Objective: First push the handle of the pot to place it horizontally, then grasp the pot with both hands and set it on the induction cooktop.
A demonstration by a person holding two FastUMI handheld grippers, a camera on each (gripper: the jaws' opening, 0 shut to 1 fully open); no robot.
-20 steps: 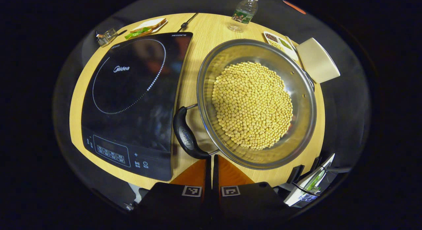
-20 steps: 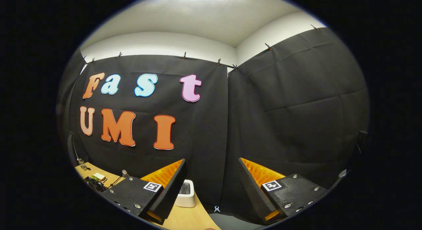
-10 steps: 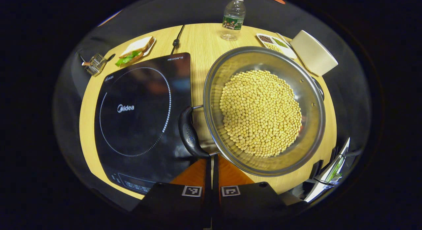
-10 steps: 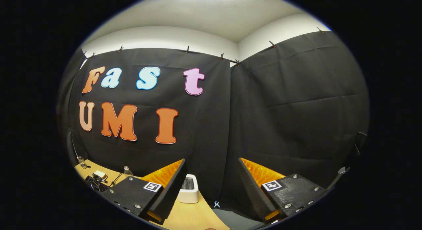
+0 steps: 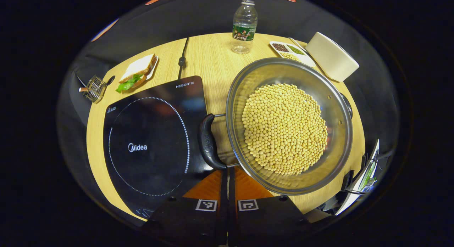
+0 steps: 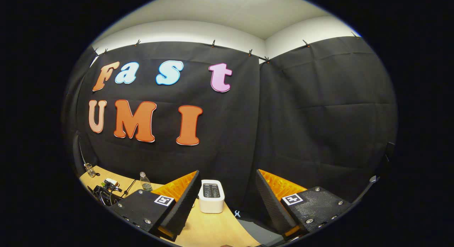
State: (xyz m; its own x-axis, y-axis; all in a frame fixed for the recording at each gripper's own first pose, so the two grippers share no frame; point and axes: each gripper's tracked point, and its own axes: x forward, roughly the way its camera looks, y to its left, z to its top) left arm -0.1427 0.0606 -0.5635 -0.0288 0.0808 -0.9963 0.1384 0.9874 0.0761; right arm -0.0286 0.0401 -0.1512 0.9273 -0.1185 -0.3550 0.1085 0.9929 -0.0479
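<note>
While the left claw stays pinched narrow, holding nothing, beside the pot's handle to nudge it, we see the bean-filled pot on the counter just beside the induction cooktop; the right claw waits wide, raised.

1. The pot is shiny polished metal, and its wall mirrors the small, matt yellow beans inside.
2. The pot handle looks like smooth black plastic with a soft shine.
3. The induction cooktop has a glossy black top like glass, with reflections on it.
4. The desk is light wood with fine grain and a smooth, low shine.
5. The bottle is clear plastic.
6. The toaster has a smooth white shell.
7. The wall is matt black cloth with creases.
</note>
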